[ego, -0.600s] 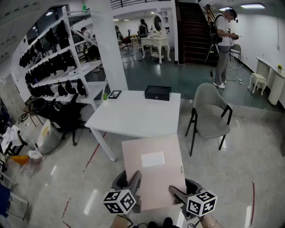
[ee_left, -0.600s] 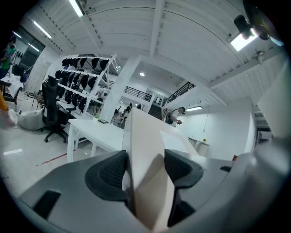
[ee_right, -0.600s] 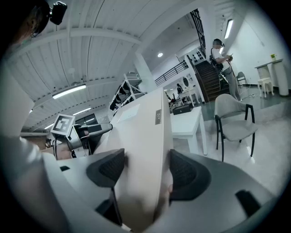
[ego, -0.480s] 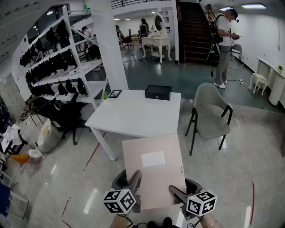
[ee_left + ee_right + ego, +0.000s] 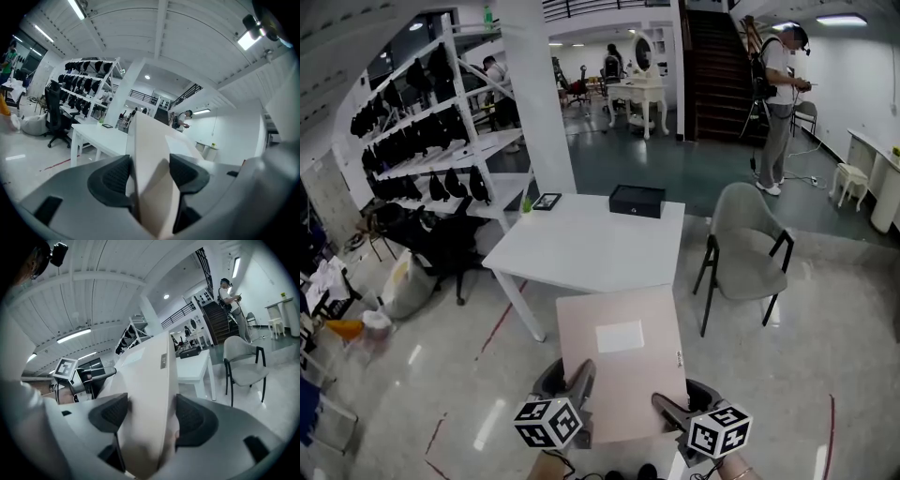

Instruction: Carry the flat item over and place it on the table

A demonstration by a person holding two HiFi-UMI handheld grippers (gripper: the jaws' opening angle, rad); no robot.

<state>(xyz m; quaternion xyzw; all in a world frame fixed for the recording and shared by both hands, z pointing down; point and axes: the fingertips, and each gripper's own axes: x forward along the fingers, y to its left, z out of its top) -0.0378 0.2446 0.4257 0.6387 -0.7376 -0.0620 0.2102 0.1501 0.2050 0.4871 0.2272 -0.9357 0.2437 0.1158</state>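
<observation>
A flat pale pink-beige box [image 5: 619,366] with a white label on top is held level above the floor in the head view. My left gripper [image 5: 577,382] is shut on its near left edge. My right gripper [image 5: 667,405] is shut on its near right edge. The white table [image 5: 581,248] stands just beyond the box's far edge. In the left gripper view the box [image 5: 150,150] runs edge-on between the pads of the left gripper [image 5: 150,176]. In the right gripper view the box [image 5: 150,376] fills the gap of the right gripper [image 5: 147,417].
On the table's far side lie a black case [image 5: 637,200], a small framed item [image 5: 545,201] and a green bottle [image 5: 526,203]. A grey chair [image 5: 748,244] stands to the table's right. Shelves of dark goods [image 5: 422,141] and a black office chair [image 5: 441,248] are at the left. A person [image 5: 778,94] stands far back.
The room has shifted slightly down in the head view, with the table a touch nearer. The box stays gripped by both grippers in the same way.
</observation>
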